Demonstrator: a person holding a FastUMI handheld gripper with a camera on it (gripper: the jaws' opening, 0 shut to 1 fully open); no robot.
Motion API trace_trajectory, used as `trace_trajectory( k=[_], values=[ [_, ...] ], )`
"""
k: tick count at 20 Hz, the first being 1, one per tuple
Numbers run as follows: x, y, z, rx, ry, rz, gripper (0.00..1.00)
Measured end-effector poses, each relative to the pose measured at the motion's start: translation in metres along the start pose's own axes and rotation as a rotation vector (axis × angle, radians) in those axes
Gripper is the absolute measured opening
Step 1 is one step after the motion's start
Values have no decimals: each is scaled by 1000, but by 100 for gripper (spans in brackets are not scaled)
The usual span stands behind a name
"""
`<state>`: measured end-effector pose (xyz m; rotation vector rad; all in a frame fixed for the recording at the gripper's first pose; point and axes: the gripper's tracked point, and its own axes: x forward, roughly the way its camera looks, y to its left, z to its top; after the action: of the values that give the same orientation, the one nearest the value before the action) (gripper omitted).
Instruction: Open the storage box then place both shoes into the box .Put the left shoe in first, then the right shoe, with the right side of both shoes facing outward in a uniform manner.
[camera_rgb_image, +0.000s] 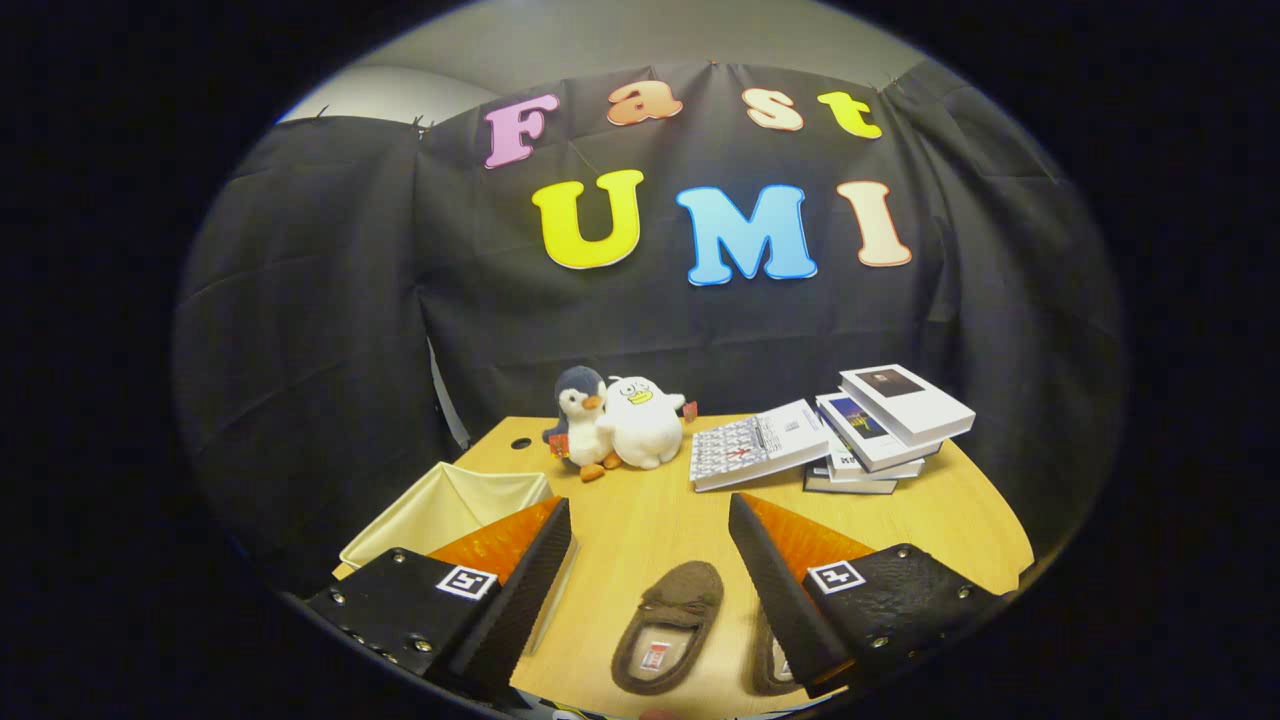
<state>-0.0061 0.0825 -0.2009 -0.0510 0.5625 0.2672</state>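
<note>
Gripper view: we hold the gripper (650, 540) above the desk (650, 520), its jaws spread and empty. One brown shoe (668, 625) lies between them, the second shoe (768, 665) half hidden behind the right finger, and the open storage box (440, 505) sits at the desk's left edge.

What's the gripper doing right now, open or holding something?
Gripper: open, holding nothing; fingers spread wide above the wooden table, one brown slipper lying between them, the second slipper partly hidden under one finger.
</note>
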Motion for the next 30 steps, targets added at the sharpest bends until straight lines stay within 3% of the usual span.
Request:
trace_trajectory(
  k=[6, 18, 23, 27, 29, 30],
  values=[
    [22, -25, -80, 29, 157, -17, 98],
    [51, -39, -184, 35, 437, -67, 96],
    [63, -35, -209, 93, 549, -84, 62],
    [67, -27, -204, 109, 574, -63, 62],
    [67, -25, -206, 137, 572, -94, 23],
    [72, -25, -211, 132, 585, -96, 12]
  ],
)
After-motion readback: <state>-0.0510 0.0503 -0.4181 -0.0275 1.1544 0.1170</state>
